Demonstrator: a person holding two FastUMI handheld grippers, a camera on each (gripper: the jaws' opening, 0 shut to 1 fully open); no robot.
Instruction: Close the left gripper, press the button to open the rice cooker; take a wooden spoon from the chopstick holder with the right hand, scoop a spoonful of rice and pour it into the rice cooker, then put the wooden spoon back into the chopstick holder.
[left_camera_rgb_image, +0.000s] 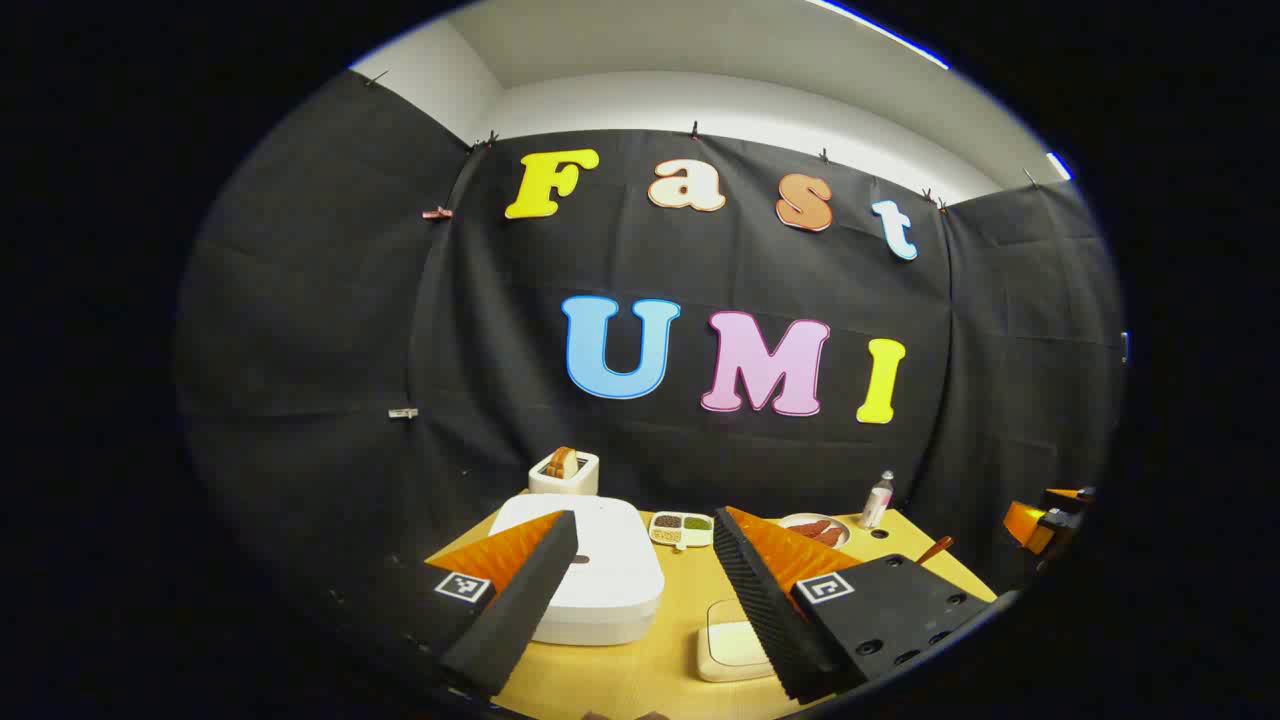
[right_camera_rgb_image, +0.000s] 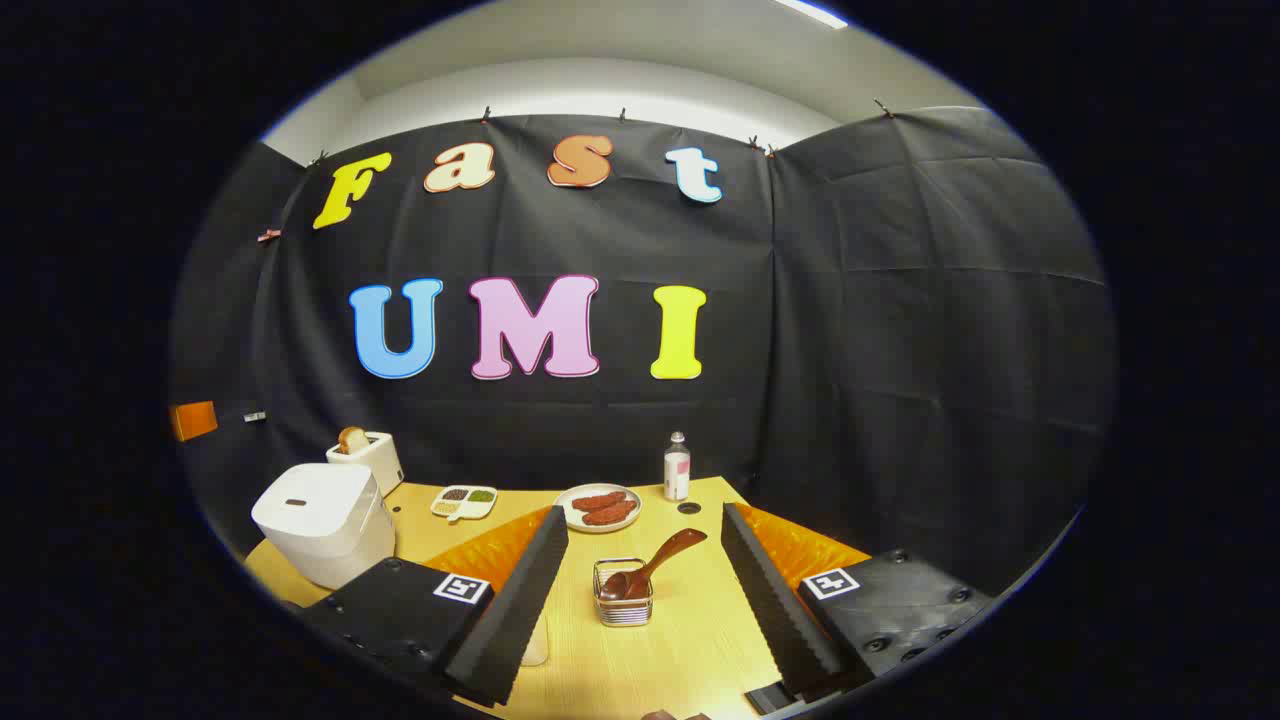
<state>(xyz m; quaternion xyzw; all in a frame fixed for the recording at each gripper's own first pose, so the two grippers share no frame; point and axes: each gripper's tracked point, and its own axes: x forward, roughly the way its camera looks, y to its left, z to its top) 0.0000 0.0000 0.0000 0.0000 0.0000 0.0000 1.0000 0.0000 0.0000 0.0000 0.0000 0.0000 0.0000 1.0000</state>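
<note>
Right gripper view: on the desk (right_camera_rgb_image: 690, 640), the rice cooker (right_camera_rgb_image: 325, 522) stands at far left, with the toaster (right_camera_rgb_image: 366, 456) just behind it. To its right lie the divided dish (right_camera_rgb_image: 464, 501), then the plate (right_camera_rgb_image: 600, 507), then the bottle (right_camera_rgb_image: 677, 467) near the back wall. The chopstick holder (right_camera_rgb_image: 623, 603) sits in front of the plate; the wooden spoon (right_camera_rgb_image: 650, 568) rests in it, leaning right.

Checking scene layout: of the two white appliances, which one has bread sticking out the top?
The small toaster at the back, beside the wall; the larger rice cooker in front has a closed lid.
</note>
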